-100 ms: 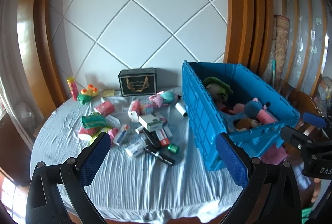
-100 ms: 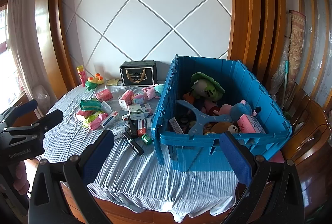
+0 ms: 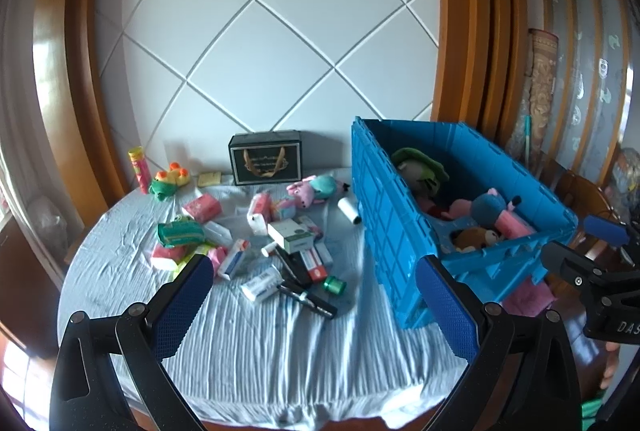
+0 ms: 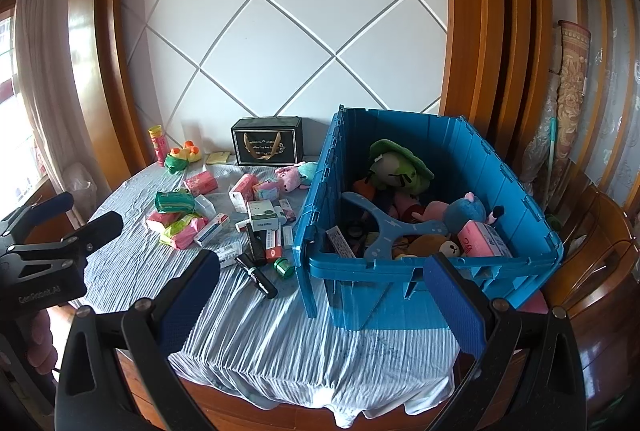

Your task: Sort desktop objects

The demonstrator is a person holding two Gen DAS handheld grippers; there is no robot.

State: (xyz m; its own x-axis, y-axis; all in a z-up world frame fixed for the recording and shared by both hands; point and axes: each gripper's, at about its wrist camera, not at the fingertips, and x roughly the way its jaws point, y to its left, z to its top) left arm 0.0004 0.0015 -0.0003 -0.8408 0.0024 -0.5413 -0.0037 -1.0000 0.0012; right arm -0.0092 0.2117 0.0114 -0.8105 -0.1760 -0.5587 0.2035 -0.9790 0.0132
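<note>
A blue crate (image 3: pixel 384 207) (image 4: pixel 496 167) holding plush toys stands on the right of the cloth-covered table (image 3: pixel 256 343). Left of it lies a scatter of small boxes, tissue packs, a pink pig plush (image 3: pixel 308 188), a green cap (image 3: pixel 334 285) and a black pen (image 3: pixel 308 298). My left gripper (image 3: pixel 312 303) is open and empty, hovering above the table's near edge. My right gripper (image 4: pixel 320 295) is open and empty, in front of the crate's near wall. Each gripper shows at the edge of the other's view.
A black gift box (image 3: pixel 265 156) stands at the back by the wall. A pink and yellow tube (image 3: pixel 138 164) and a green and orange plush (image 3: pixel 168 180) are at the back left. Wooden chairs (image 4: pixel 600 271) stand to the right of the table.
</note>
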